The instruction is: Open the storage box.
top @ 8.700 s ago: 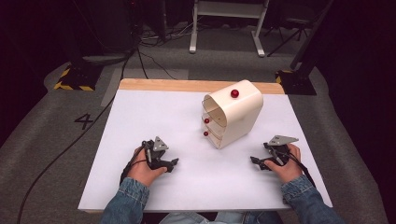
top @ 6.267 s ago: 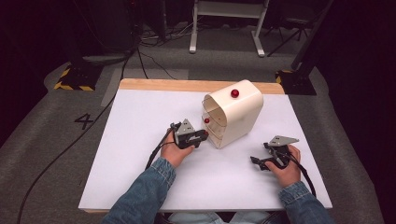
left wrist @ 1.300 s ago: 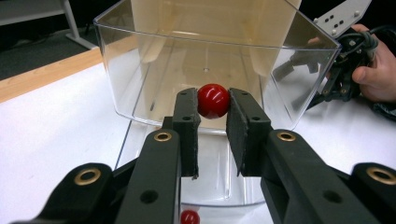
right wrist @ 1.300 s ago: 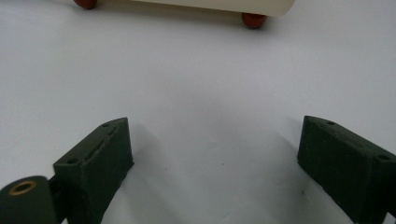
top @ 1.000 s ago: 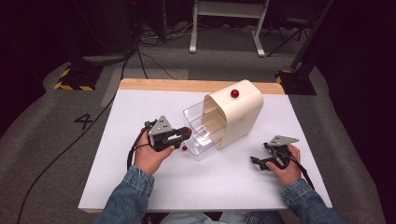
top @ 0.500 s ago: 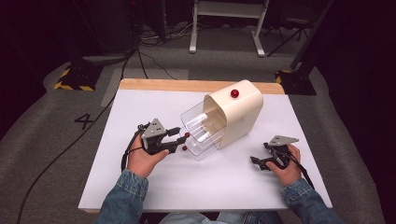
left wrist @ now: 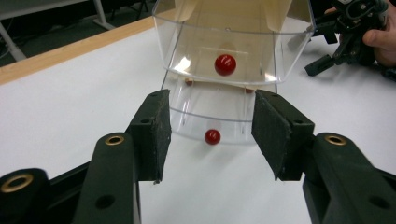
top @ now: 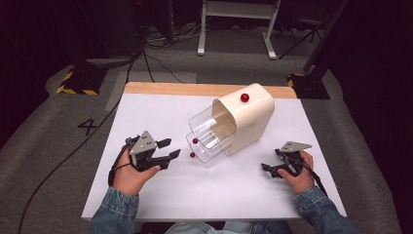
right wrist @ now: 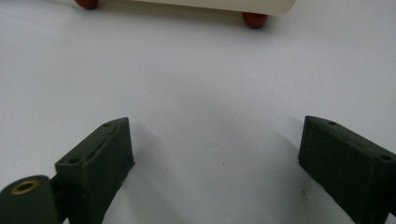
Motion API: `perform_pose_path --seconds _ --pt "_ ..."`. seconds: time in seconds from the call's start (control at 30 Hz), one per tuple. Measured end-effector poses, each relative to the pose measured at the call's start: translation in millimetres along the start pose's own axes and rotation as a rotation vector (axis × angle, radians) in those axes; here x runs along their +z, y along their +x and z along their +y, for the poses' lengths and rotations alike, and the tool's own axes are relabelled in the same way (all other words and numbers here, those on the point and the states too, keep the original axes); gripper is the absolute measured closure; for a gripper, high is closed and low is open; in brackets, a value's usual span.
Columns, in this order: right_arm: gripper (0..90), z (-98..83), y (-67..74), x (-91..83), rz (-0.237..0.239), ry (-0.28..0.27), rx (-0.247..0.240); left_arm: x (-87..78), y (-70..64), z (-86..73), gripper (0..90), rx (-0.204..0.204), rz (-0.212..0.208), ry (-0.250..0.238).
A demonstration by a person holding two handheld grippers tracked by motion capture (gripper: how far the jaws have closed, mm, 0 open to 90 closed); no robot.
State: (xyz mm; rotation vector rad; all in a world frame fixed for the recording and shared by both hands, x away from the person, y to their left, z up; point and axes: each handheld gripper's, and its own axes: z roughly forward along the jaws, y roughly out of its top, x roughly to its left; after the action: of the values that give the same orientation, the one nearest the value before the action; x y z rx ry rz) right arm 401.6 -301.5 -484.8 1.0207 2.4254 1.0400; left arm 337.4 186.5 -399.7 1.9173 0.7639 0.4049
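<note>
A cream cabinet (top: 248, 117) stands on the white table (top: 160, 112), two clear drawers (top: 209, 141) pulled out toward the left gripper (top: 168, 148); each drawer front carries a red knob (left wrist: 225, 65). The left gripper's jaws gape empty, just short of the lower knob; the right gripper (top: 269, 169) rests apart, jaws wide, holding nothing.

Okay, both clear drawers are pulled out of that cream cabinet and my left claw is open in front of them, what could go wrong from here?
The two clear drawers overhang the cream cabinet toward the left claw; a nudge might pull one out completely. The cabinet stands on small red feet, so a one-handed push could slide it, with the right claw resting apart.
</note>
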Motion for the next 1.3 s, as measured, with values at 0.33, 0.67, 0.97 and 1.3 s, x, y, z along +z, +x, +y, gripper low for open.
perform_pose_path --seconds 0.33,0.67,0.97,1.3 --pt "9.8 0.0 0.0 0.0 -0.001 0.001 0.0 -13.6 8.9 -23.5 38.7 0.032 0.065 0.139" --pt "9.9 0.1 -0.1 0.0 0.0 0.001 0.0 -15.5 25.9 -53.9 34.3 -0.077 0.088 0.252" --pt "9.8 0.1 -0.1 0.0 0.0 0.001 0.0 -17.8 30.1 -70.9 33.4 -0.089 0.1 0.316" --pt "9.9 0.1 -0.1 0.0 0.0 0.001 0.0 -6.7 26.0 -92.8 27.9 -0.042 0.111 0.334"
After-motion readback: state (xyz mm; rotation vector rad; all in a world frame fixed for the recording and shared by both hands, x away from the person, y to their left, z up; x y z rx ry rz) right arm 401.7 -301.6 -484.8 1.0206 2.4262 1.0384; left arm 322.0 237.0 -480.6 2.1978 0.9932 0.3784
